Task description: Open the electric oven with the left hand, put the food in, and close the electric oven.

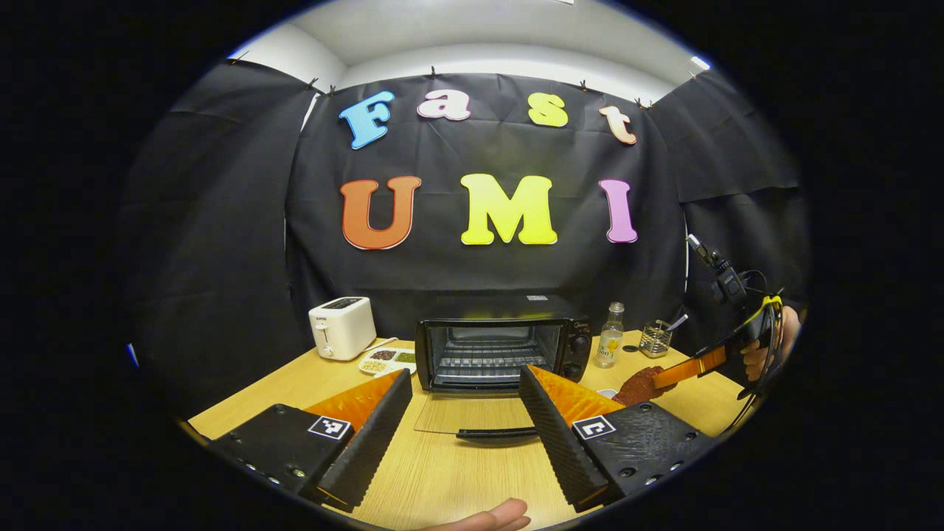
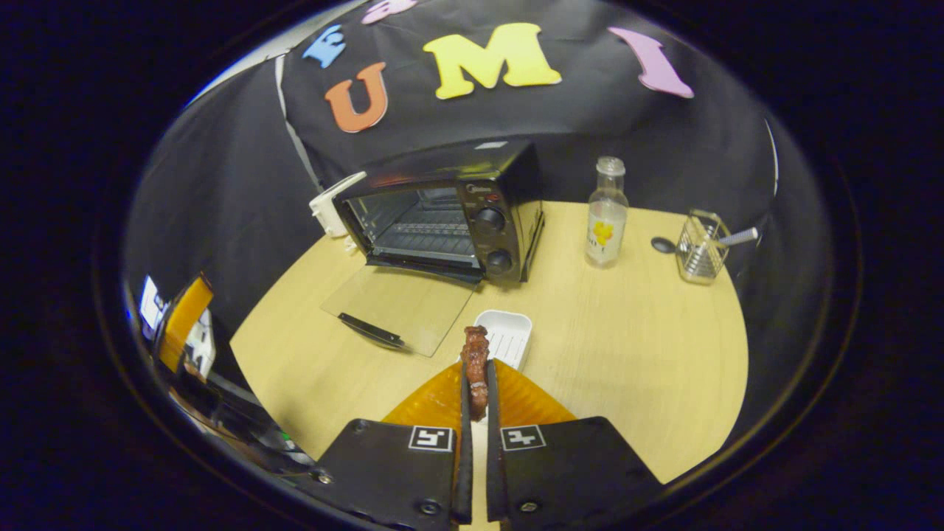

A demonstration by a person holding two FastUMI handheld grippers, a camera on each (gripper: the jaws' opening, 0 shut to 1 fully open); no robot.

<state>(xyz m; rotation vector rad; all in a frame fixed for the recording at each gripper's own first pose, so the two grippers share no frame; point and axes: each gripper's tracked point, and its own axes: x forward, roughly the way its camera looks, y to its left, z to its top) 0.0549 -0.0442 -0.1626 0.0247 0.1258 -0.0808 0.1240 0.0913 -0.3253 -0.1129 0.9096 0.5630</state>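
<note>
The oven (image 2: 442, 214) stands open, its glass door (image 2: 398, 306) flat on the table (image 2: 627, 354). The right gripper (image 2: 477, 383) has its fingers closed on the food (image 2: 476, 365) — a brown strip held just above a white tray (image 2: 509, 335). The left gripper (image 1: 464, 402) hangs wide open and empty before the door. Best carry the food over the door, level, onto the rack (clear of the handle). One oven, one toaster (image 1: 341, 327), one bottle (image 2: 606, 214), one wire caddy (image 2: 700, 247).
</note>
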